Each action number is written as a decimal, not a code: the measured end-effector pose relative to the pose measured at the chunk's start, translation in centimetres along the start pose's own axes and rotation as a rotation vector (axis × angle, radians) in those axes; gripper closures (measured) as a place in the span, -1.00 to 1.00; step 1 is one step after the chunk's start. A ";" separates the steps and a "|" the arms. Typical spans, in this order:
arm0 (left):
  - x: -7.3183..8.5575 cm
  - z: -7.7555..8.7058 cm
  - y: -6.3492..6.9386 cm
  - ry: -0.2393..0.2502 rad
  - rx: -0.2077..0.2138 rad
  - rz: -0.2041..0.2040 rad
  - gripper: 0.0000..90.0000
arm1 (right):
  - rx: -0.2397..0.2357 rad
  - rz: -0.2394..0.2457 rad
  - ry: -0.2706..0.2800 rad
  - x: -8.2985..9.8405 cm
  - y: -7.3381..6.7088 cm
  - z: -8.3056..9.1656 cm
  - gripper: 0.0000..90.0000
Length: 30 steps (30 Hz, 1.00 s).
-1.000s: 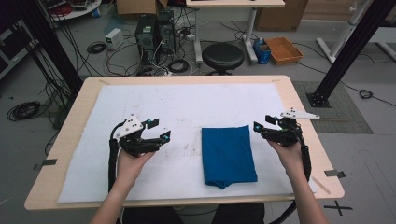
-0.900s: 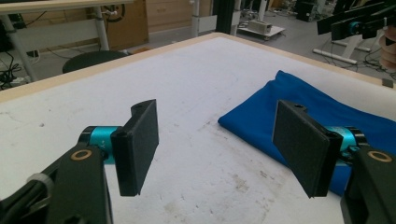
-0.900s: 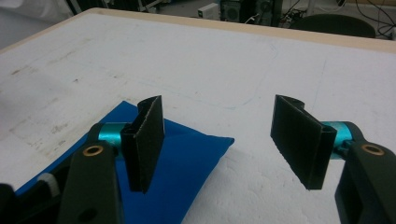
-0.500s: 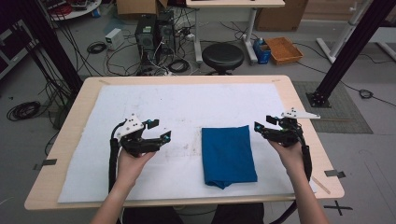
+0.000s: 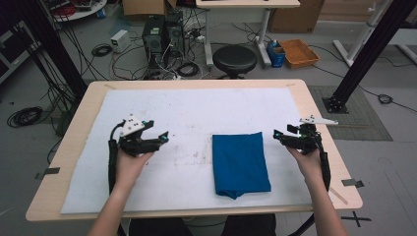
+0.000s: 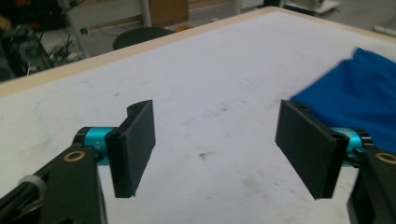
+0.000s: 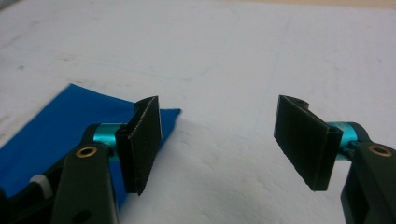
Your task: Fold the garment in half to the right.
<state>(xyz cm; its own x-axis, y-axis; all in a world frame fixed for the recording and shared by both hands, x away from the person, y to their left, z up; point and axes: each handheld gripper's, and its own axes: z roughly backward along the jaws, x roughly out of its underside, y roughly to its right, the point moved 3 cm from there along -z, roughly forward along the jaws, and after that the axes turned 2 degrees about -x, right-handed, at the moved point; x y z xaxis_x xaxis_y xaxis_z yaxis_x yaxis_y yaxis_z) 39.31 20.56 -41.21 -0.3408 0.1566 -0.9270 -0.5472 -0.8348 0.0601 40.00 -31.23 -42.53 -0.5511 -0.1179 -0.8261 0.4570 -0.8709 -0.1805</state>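
1. While both grippers sit off the cloth, the work in hand reads as closing in on the folded blue cloth [image 5: 240, 164], which lies flat on the white mat [image 5: 196, 113] of the table [image 5: 314, 128], right of centre, between the two hands.
2. Cloth: a neat upright rectangle with a slightly rumpled near edge. Judged best approach: come in low at opposite side edges, one jaw sliding under the fold, and pinch all layers together so the fold holds.
3. Left hand [image 5: 129, 164]: forearm enters from the bottom, palm under the tool, left gripper [image 5: 164, 137] pointing right toward the cloth, well apart from it. Jaws spread wide, nothing between them.
4. Right hand [image 5: 307, 157]: right gripper [image 5: 276, 134] points left, just beside the cloth's right edge, not touching. Jaws have just been opening, gap empty; its left jaw hangs over the cloth's corner.
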 end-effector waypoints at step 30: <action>-0.2 -1.2 -4.0 -0.067 -0.043 0.005 -0.32 | 0.089 0.012 -0.061 1.3 1.3 -1.6 -0.30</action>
<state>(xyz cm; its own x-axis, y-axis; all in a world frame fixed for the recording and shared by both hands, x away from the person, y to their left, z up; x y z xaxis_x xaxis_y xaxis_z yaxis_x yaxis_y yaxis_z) 42.46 23.26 -41.71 -0.3946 0.1864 -0.8998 -0.5130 -0.8571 0.0474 40.99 -31.74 -44.67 -0.5884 -0.1548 -0.7936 0.4013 -0.9080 -0.1205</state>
